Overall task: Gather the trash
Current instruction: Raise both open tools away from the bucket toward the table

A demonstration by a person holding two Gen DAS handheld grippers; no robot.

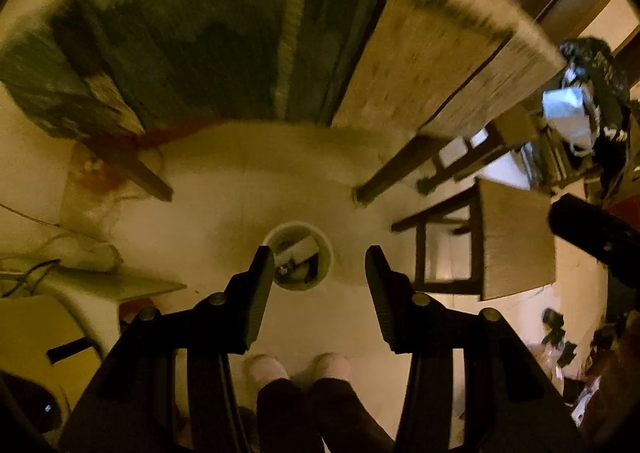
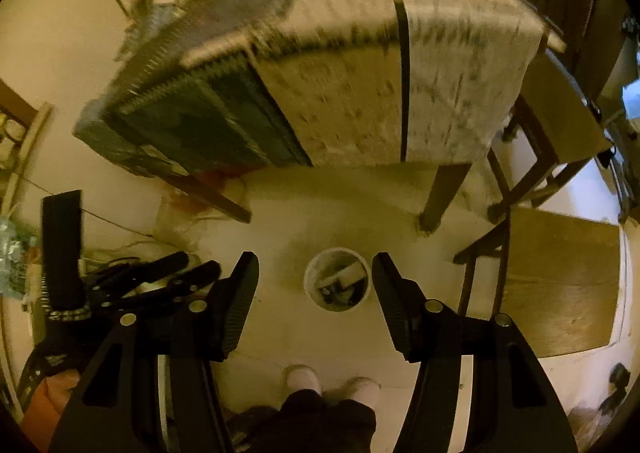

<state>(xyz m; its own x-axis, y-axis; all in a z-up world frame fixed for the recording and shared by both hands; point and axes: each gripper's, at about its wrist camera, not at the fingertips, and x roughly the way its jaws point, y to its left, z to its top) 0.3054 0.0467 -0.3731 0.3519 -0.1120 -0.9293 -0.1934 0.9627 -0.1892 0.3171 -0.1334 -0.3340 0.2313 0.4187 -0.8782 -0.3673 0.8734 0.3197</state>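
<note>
A round bin (image 1: 298, 255) stands on the floor (image 1: 248, 189), in front of a cloth-covered table (image 1: 240, 53) and between its two near legs. Scraps of trash (image 2: 340, 281) lie inside the bin. A chair (image 2: 560, 281) stands to the right of the bin, beside the table's right leg (image 2: 440, 193). The person's two feet (image 2: 332, 383) are on the floor on the near side of the bin. A bag (image 1: 96, 189) lies by the table's left leg.

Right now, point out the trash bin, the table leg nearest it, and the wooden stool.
trash bin (image 2: 310, 287): right wrist view, left rim.
table leg (image 2: 442, 197): right wrist view, mid-shaft.
wooden stool (image 2: 560, 281): right wrist view, seat top.
</note>
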